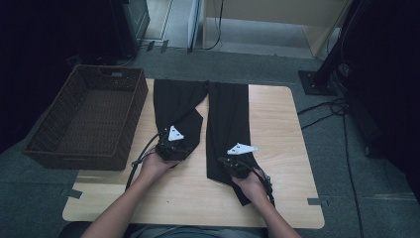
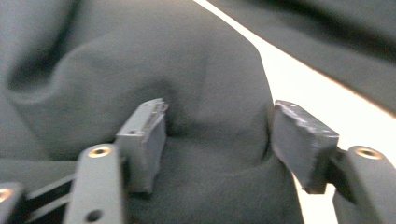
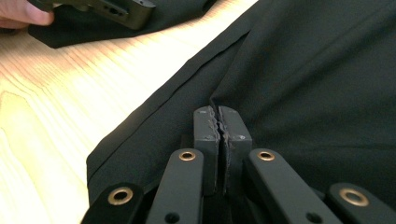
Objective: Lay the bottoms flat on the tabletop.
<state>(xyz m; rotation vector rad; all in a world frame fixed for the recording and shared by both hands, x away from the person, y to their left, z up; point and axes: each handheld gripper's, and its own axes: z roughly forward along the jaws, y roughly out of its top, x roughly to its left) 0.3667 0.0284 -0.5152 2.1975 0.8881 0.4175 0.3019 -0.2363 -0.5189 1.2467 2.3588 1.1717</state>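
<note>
Two grippers are down on the trousers, one per leg, which I read as the setup for a fold. My right gripper has its jaws pinched together, with what looks like a thin fold of cloth nipped between the pads near the hem of the right leg, a grip fit for lifting that end. My left gripper stands open, jaws either side of a raised hump of dark cloth on the left leg, whose lower part is already doubled back on itself; the pads sit beside the fabric without clamping it. Both legs lie flat and a little apart, waist toward the far edge of the table, pale wood. One wicker basket sits off its left side, likely the garment's destination. Around it, grey carpet, trailing cables and a dim room.
</note>
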